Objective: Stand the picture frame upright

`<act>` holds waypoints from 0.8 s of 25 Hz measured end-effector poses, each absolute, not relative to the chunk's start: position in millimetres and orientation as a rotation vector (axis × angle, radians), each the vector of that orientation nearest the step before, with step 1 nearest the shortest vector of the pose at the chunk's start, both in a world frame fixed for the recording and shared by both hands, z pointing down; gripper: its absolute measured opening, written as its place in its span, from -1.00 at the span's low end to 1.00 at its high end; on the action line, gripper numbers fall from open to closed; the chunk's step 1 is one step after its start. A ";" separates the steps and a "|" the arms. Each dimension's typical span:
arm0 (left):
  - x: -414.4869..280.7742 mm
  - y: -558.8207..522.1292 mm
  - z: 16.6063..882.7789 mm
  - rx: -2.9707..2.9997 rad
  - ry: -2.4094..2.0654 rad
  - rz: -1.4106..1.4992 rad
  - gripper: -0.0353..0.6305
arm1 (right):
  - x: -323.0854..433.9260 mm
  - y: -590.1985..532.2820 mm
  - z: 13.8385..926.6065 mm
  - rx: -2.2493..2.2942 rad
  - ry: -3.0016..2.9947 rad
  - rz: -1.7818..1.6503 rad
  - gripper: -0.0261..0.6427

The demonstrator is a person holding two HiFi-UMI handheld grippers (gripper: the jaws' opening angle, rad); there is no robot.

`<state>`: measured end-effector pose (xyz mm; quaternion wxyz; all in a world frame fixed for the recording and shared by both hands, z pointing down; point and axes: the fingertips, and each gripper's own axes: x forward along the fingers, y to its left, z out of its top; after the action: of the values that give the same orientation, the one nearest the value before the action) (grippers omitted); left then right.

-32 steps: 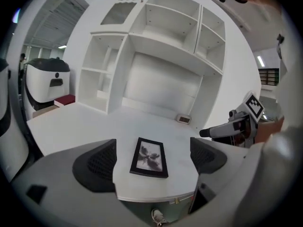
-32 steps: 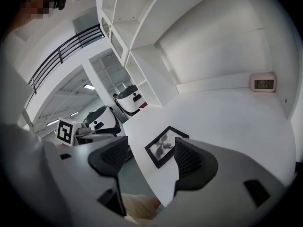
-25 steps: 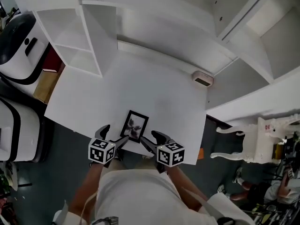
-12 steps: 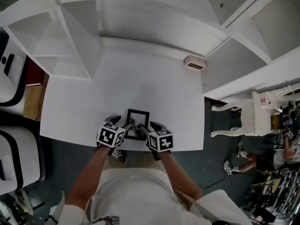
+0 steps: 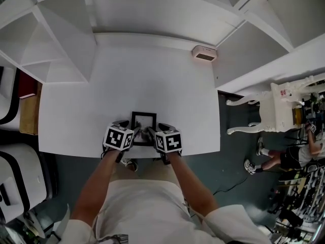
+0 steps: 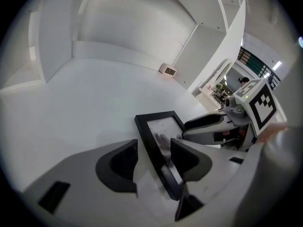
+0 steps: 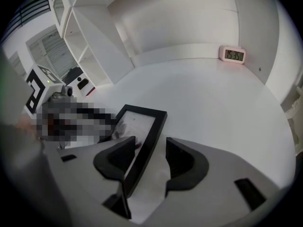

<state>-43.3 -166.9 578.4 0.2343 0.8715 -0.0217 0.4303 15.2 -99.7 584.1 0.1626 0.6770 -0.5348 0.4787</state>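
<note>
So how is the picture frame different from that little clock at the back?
The picture frame is black; the clock is pale. The frame lies face up at the near edge of the table; the clock stands upright in the far corner. The frame looks larger than the clock. Both are rectangular and rest on the same white table.

Mock home room: white desk (image 5: pixel 76 111), built-in shelves (image 5: pixel 56 50), digital clock (image 5: pixel 204 53).

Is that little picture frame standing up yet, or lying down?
Lying down, face up. From above, the picture frame shows its whole front on the white table. Whether an edge is slightly lifted, cannot tell.
</note>
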 end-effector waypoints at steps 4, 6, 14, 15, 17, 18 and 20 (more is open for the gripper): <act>-43.0 -169.9 580.2 2.356 -0.085 1.166 -0.30 | 19.7 -97.5 584.6 1.953 -1.536 1.381 -0.38; -42.5 -172.2 579.8 2.355 -0.098 1.165 -0.34 | 20.0 -98.5 584.0 1.941 -1.550 1.367 -0.38; -36.4 -168.6 580.3 2.393 -0.175 1.182 -0.55 | 17.0 -107.7 580.9 1.977 -1.584 1.355 -0.50; -33.6 -171.7 575.9 2.410 -0.188 1.161 -0.57 | 20.8 -109.6 577.4 2.003 -1.596 1.338 -0.52; -25.0 -183.3 562.2 2.452 -0.233 1.100 -0.59 | 29.5 -117.1 567.5 2.046 -1.631 1.287 -0.56; -20.1 -189.9 554.6 2.468 -0.263 1.065 -0.60 | 34.0 -121.5 562.7 2.058 -1.647 1.260 -0.59; -10.0 -199.7 540.6 2.499 -0.314 1.015 -0.62 | 43.0 -128.8 554.7 2.072 -1.666 1.214 -0.60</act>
<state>-10.0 -199.7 540.6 0.2117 0.8994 -0.1131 0.3653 43.0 -128.8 554.7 0.1093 0.7047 -0.5666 0.4128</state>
